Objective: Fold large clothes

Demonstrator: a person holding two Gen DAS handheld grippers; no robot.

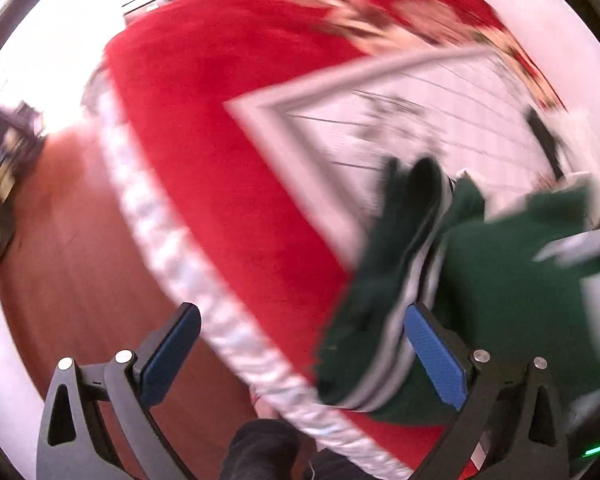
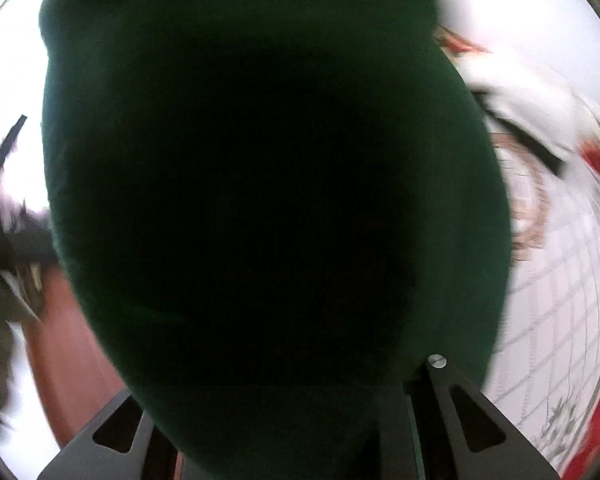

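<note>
Left gripper (image 1: 300, 344): jaws spread wide, nothing pinched. The green garment (image 1: 500, 280) hangs beside its right finger (image 1: 436, 356), over the red cloth (image 1: 220, 140) with white trim (image 1: 172, 248). Right gripper (image 2: 284, 432): fingertips buried under green fabric; its state cannot be told.

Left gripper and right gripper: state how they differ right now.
The left gripper stands wide open, both blue pads bare; the right gripper's pads are buried under the green garment, so its opening cannot be read. The left gripper has a clear view over the red cloth with its white trim; the right gripper's view is almost wholly blocked by green fabric. Both point downward, and both views are motion-blurred.
</note>
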